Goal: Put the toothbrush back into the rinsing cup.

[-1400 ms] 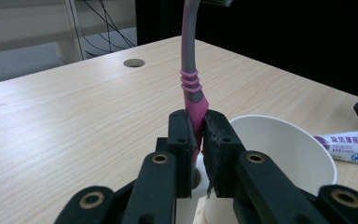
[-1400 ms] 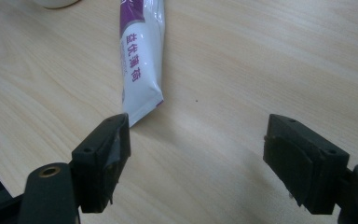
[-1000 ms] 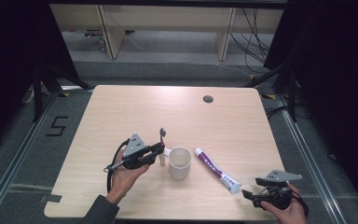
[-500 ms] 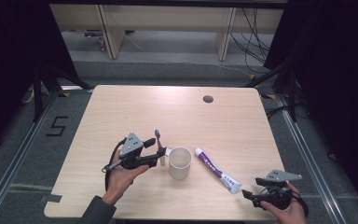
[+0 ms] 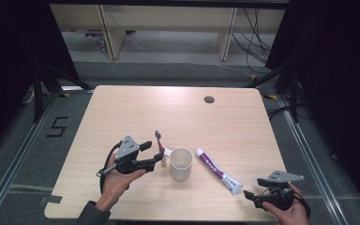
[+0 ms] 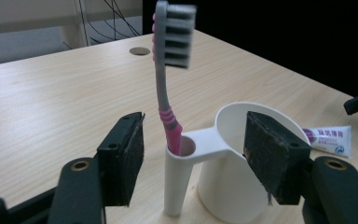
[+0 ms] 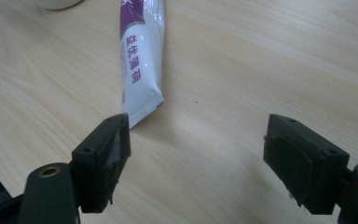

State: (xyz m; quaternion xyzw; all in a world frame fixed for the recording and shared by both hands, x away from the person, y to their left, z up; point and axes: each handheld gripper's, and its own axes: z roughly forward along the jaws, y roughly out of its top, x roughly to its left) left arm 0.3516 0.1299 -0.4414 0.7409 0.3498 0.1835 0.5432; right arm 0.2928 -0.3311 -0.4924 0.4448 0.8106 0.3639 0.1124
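A pink and grey toothbrush stands upright, bristles up, in the side tube of a white cup near the table's front middle. My left gripper is open; its jaws have just been opening and now stand either side of the tube and brush handle without touching them. In the high view the left gripper sits just left of the cup and toothbrush. A white and purple toothpaste tube lies flat to the cup's right. My right gripper is open and holds nothing, its jaws low over the wood beside the crimped end of the toothpaste tube.
The wooden table has a round cable hole at its back right. The right gripper is close to the front right corner. Dark floor, cables and shelving frames lie beyond the far edge.
The left gripper, earlier closed around the toothbrush at the cup, has opened and let it go. The brush now stands by itself in the tube. The right gripper has stayed put.
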